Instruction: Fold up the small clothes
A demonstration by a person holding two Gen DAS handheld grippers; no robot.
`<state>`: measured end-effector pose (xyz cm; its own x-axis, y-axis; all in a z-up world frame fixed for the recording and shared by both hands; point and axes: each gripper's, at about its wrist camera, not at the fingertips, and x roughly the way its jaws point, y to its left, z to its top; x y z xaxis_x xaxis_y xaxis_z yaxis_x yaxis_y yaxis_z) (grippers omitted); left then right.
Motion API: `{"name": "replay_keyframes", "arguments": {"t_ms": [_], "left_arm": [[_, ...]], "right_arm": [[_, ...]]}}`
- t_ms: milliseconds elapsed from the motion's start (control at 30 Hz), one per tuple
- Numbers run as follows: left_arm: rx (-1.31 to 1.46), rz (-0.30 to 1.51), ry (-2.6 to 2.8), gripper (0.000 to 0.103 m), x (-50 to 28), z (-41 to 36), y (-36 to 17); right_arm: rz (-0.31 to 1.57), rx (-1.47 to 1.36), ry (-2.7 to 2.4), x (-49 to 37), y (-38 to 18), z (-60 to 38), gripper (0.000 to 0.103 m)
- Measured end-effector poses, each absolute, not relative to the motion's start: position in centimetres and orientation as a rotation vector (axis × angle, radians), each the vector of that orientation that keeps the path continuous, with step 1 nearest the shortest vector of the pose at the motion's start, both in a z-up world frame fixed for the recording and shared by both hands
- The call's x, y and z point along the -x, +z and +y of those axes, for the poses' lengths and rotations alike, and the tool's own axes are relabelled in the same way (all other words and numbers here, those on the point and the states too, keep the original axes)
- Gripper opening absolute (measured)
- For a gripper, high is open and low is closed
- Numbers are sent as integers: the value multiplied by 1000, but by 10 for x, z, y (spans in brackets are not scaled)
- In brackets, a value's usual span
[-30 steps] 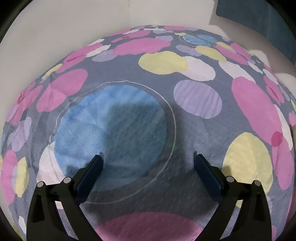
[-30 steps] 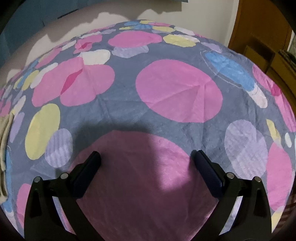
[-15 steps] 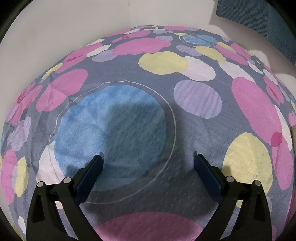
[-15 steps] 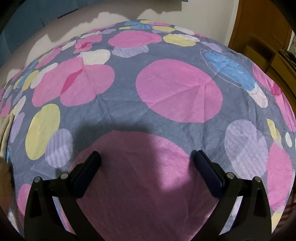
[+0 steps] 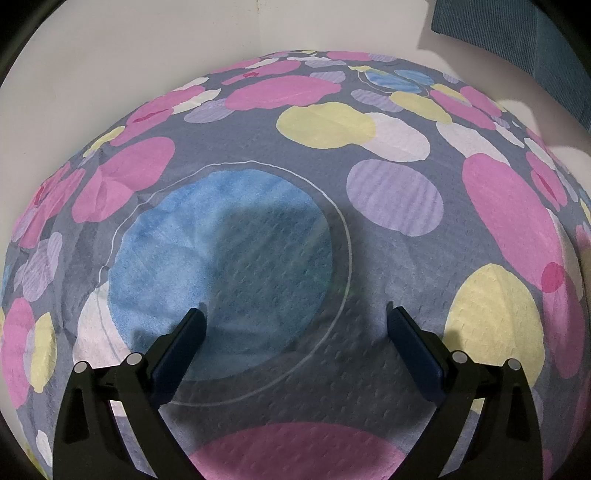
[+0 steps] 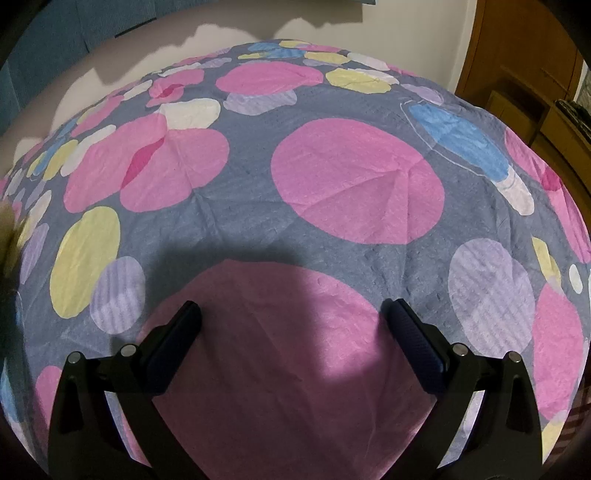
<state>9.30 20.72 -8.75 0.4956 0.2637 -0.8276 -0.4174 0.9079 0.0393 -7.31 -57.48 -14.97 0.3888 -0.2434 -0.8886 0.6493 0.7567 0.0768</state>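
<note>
My left gripper (image 5: 295,314) is open just above a bedspread (image 5: 369,280) printed with big dots, over a large blue dot (image 5: 221,266); nothing sits between its fingers. My right gripper (image 6: 294,305) is also open and empty, over a large pink dot (image 6: 280,354) of the same bedspread (image 6: 251,229). A blurred beige shape (image 6: 8,236), possibly a piece of cloth, shows at the far left edge of the right wrist view. No garment lies near either gripper.
A white wall (image 5: 147,55) runs behind the bed, with a blue-green curtain (image 5: 517,29) at the top right. In the right wrist view, wooden furniture (image 6: 524,74) stands beyond the bed's right side.
Both grippers have stayed where they were, open. The cream cloth at the left edge of the right wrist view has turned into a blur and shows less.
</note>
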Motion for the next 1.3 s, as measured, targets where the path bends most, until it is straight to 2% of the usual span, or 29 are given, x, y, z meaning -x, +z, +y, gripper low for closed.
{"name": "replay_keyframes", "arguments": {"t_ms": [1300], "left_arm": [[184, 970, 411, 98, -93, 209, -86]], "right_arm": [[1030, -453, -589, 69, -153, -580, 101]]}}
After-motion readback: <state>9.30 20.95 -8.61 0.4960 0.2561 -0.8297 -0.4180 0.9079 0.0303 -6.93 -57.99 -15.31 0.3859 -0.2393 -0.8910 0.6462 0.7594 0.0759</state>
